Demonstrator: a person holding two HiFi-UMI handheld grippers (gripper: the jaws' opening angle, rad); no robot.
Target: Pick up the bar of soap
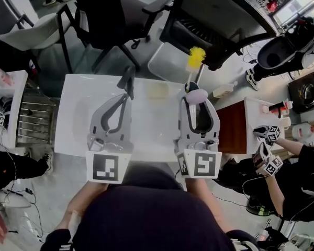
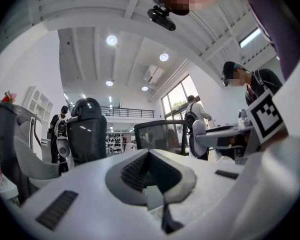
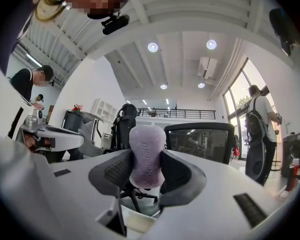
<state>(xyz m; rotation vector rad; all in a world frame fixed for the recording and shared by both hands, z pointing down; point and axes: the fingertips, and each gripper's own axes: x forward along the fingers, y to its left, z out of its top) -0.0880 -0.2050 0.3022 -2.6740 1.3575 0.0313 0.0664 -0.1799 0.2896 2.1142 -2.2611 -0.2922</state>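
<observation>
The right gripper (image 1: 196, 101) has its jaws pressed in on the lilac bar of soap (image 3: 147, 156), which stands upright between the pads with its rounded top poking out past them, over the desk (image 1: 73, 116) near its far right corner. The left gripper (image 1: 127, 90) is closed up with nothing in it, over the middle of the desk. From where I stand the soap looks slick and is caught only round its waist, so a harder squeeze or a quick tilt could squirt it out, and pushing forward could knock the yellow brush (image 1: 197, 57) just past the far edge.
</observation>
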